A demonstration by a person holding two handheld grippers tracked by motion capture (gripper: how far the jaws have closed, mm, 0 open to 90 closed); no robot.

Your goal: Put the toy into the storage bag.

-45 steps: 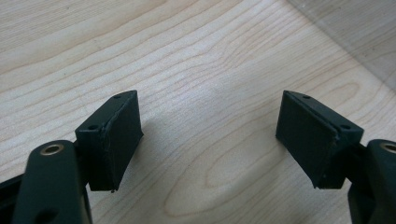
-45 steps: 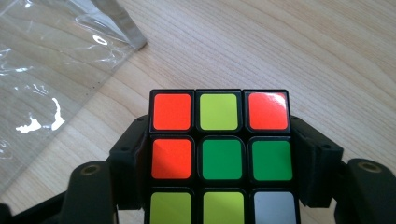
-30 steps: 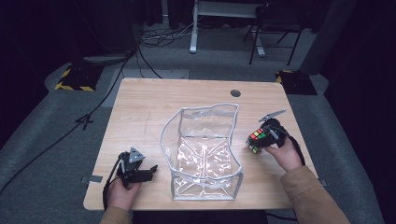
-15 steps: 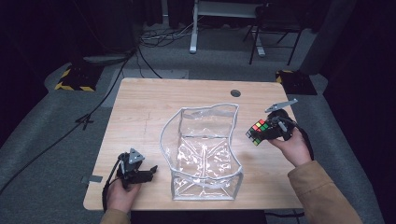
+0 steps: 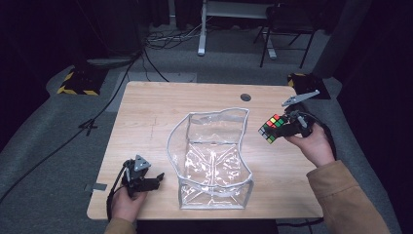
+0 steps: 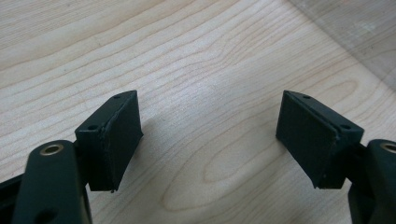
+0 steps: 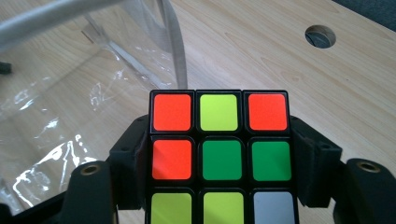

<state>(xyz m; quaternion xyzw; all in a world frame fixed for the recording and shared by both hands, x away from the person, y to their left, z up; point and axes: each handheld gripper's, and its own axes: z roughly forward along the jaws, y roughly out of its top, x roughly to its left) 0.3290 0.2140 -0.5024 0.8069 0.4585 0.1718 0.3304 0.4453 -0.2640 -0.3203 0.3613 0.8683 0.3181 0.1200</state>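
A scrambled puzzle cube (image 5: 272, 128) hangs in the air to the right of the clear plastic bag (image 5: 212, 158), with my right gripper (image 5: 281, 128) shut on it. In the right gripper view the cube (image 7: 219, 154) sits squeezed between the two black jaws, red, yellow-green and green stickers facing the camera, and the bag's rim (image 7: 175, 46) lies just beyond it. My left gripper (image 5: 155, 181) rests low at the table's front left, pointing toward the bag. Its jaws stand apart with bare wood between them, the fingertips (image 6: 114, 135) touching nothing.
The wooden table (image 5: 160, 112) has a round cable hole (image 5: 245, 97) at its back right. The bag stands open-topped in the middle, reaching to the front edge. Cables, a desk leg and yellow-black floor markers lie on the floor behind.
My right gripper has risen with the cube, from beside the bag's wall to above its rim height. The left gripper has stayed put.
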